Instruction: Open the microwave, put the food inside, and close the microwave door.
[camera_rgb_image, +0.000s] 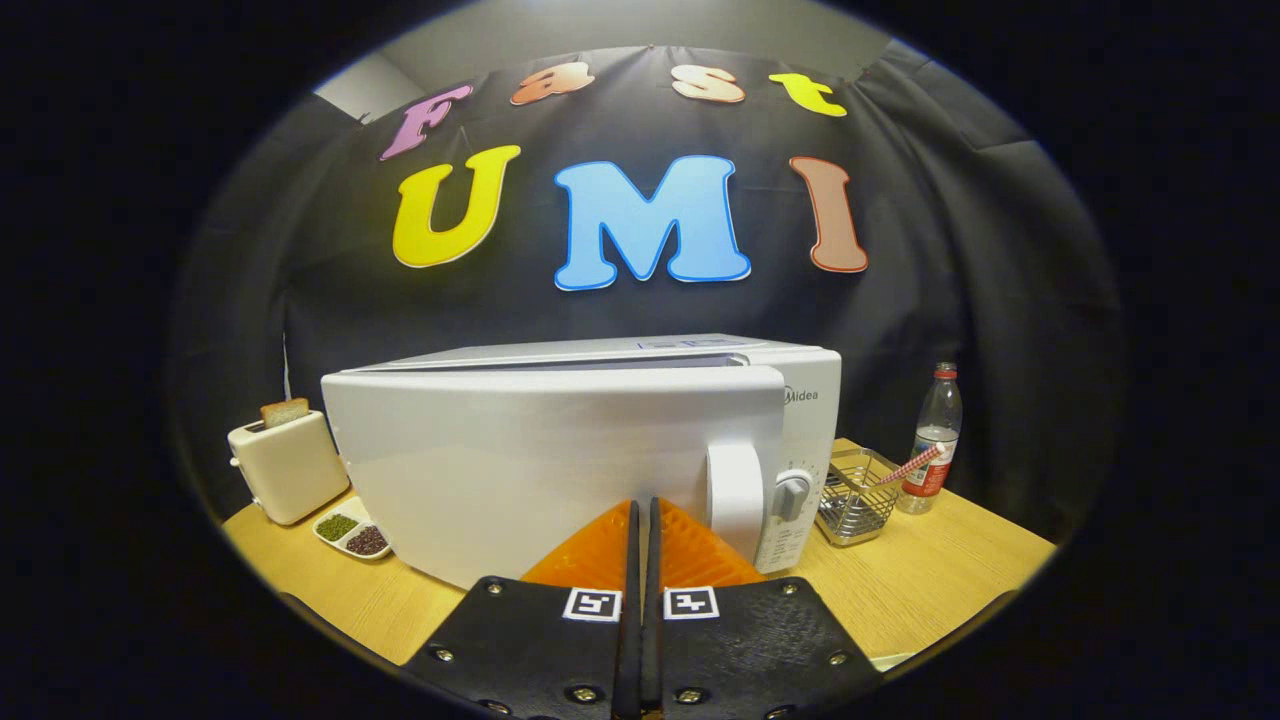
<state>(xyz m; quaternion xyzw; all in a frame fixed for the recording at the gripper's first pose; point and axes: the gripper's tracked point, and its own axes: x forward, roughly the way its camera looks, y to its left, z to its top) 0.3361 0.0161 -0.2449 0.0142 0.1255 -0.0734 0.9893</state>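
A white microwave (560, 450) stands on the wooden table (930, 580) just ahead of my fingers. Its door (520, 470) is slightly ajar: the handle side stands a little out from the body, and a thin gap shows along the top. The white vertical handle (735, 490) is at the door's right edge, with a grey dial (792, 495) beside it on the control panel. My gripper (641, 505) is shut with nothing between its fingers. The fingertips sit at the door's front face, just left of the handle. The microwave's inside is hidden by the door.
Left of the microwave stands a cream toaster (288, 462) with a bread slice (285, 411) in it, and a small white dish (352, 532) of beans lies in front. To the right are a wire basket (853, 495) holding a striped stick and a water bottle (933, 440).
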